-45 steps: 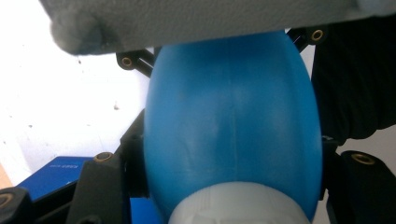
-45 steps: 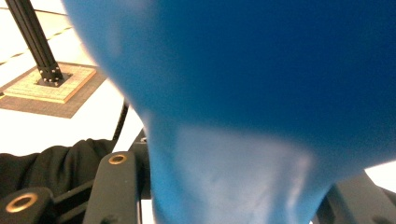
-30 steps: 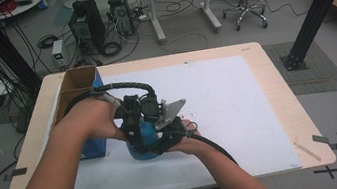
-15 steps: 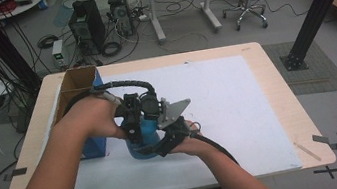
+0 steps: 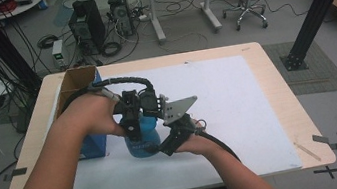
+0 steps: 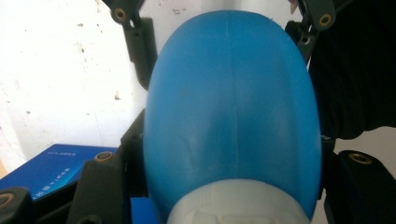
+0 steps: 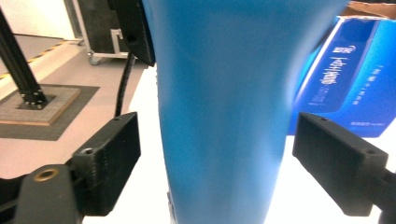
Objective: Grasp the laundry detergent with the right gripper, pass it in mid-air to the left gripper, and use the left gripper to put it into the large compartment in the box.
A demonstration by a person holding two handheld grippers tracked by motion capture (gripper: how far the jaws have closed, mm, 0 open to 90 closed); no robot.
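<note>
The chief risk, as a judgement from this arrangement, is that the tall blue plastic bottle with a white cap (image 5: 141, 138) now depends on a single grip from above: should that grip slip on the smooth curved wall, or tilt the bottle as the lower tool draws away, the bottle could topple onto the white sheet covering the table (image 5: 238, 99) or knock the box beside it; a pad of the lower tool could also catch the wall on its way out and drag the bottle askew. Nearest the person, the right gripper (image 7: 215, 154) has its jaws standing wide, having just been opening, with the bottle's body between them and a visible gap on either side, so the pads no longer press on it. Just beyond and above, the left gripper (image 6: 224, 70) holds the bottle clamped across its broad shoulder, the black jaws flush against both flanks and the white cap nearest its camera. Behind the bottle, on the far side of the left gripper, a dark blue printed cardboard box (image 5: 94, 145) stands close, apart from the bottle as far as can be told.
</note>
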